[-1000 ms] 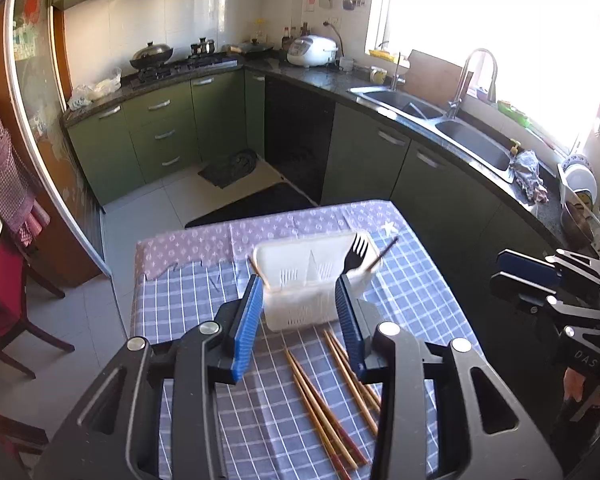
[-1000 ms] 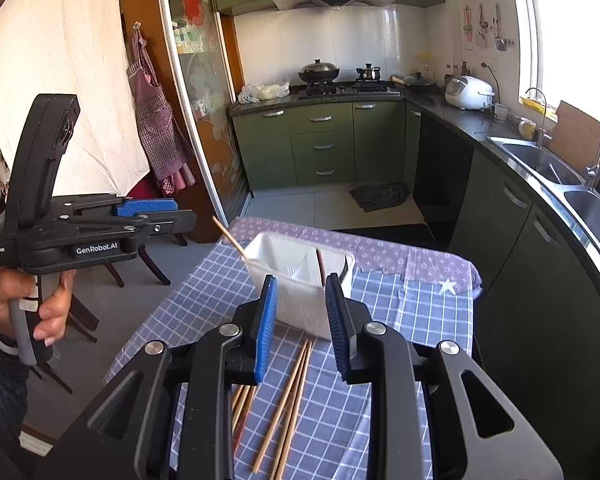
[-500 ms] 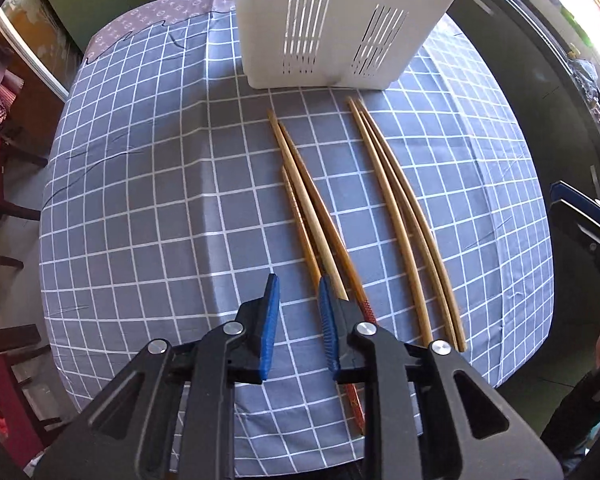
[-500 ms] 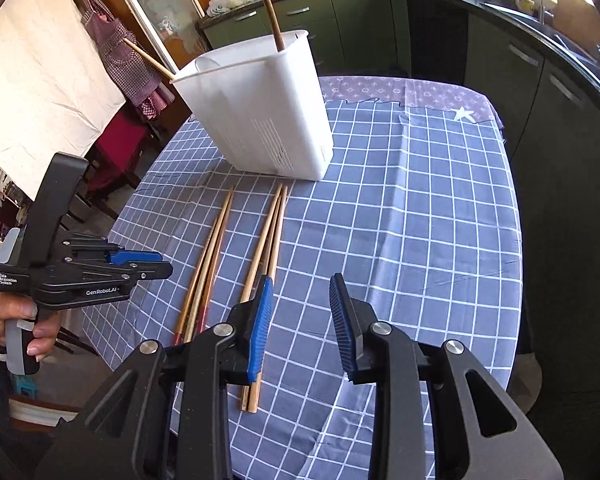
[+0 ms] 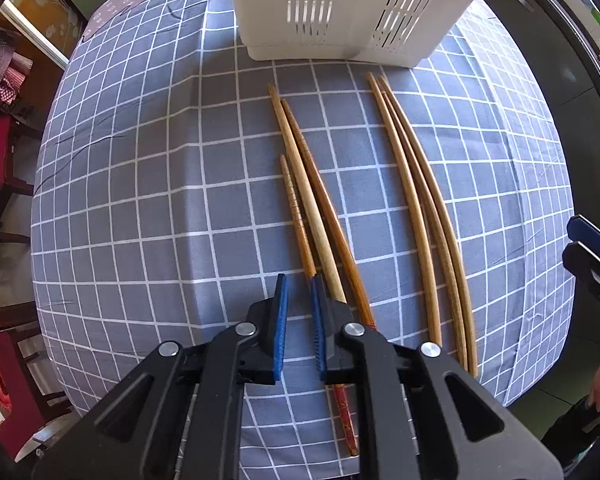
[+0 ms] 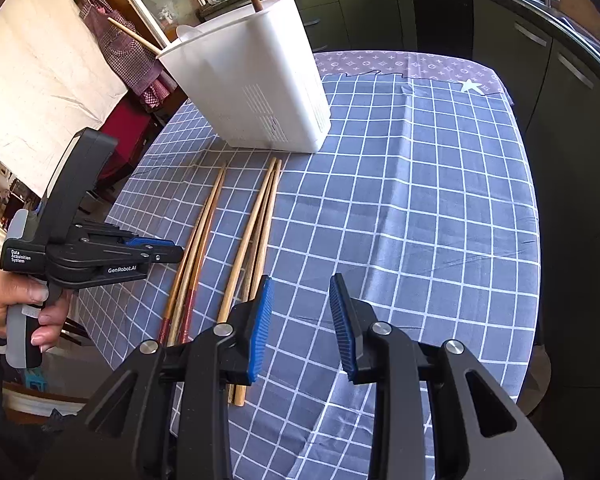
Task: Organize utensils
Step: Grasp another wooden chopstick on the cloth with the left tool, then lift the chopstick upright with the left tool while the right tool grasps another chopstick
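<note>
The left wrist view looks almost straight down onto a table covered by a grey-blue checked tablecloth (image 5: 148,184). Near the top edge stands a white plastic utensil holder (image 5: 352,8) with slotted vents in its side wall. On the cloth just in front of it lie six wooden chopsticks in two loose groups, all running from the holder toward the camera. The left group of chopsticks (image 5: 312,208) has three sticks, one of them shorter in reach and one with a red patterned end. The right group of chopsticks (image 5: 424,216) has three plain sticks lying side by side, slightly curved by the lens. The left gripper (image 5: 299,280) hangs low over the near end of the left group; its blue-padded jaws have just been closing and now stand narrowly apart, with only cloth showing in the slim gap. The shortest stick's near end disappears right at the inner edge of the right-hand pad, and whether the pad touches it cannot be told. The right wrist view shows the same table from the side, with two sticks already standing in the holder. The right gripper (image 6: 301,284) hovers above bare cloth just beside the right group, its jaws released and holding nothing. At the left of that view a hand (image 6: 16,304) holds the handle of the left gripper.
</note>
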`<state>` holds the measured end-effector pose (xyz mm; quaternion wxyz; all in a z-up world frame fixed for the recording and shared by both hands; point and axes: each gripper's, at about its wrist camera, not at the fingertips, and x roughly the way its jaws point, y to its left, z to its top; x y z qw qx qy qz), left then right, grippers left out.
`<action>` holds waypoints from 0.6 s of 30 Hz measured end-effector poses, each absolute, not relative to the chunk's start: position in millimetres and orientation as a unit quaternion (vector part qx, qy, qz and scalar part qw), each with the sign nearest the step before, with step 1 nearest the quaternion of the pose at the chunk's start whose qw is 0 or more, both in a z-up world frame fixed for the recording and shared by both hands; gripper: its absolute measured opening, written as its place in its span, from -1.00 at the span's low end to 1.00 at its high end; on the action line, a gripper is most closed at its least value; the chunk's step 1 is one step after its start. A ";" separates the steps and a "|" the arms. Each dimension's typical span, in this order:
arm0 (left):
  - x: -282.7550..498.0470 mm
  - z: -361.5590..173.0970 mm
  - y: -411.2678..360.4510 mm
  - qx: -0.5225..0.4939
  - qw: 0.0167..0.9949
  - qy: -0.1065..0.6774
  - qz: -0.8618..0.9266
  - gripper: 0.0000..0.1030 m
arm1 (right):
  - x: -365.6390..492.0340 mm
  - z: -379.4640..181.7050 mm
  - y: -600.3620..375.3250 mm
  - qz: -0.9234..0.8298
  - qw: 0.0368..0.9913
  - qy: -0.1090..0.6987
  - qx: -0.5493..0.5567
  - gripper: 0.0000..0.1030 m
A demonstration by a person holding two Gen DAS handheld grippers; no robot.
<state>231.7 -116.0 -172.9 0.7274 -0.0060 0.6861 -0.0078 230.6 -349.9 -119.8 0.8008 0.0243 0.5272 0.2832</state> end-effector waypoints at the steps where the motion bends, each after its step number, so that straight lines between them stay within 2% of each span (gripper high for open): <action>1: 232.5 -173.7 -117.8 -0.008 0.726 0.687 -0.007 -0.78 | 231.0 -120.2 -350.3 0.283 0.800 0.528 0.025 -0.42; 18: 237.2 -191.7 -126.1 0.008 0.724 0.690 -0.004 -0.78 | 231.9 -134.1 -343.6 0.289 0.787 0.546 0.005 -0.32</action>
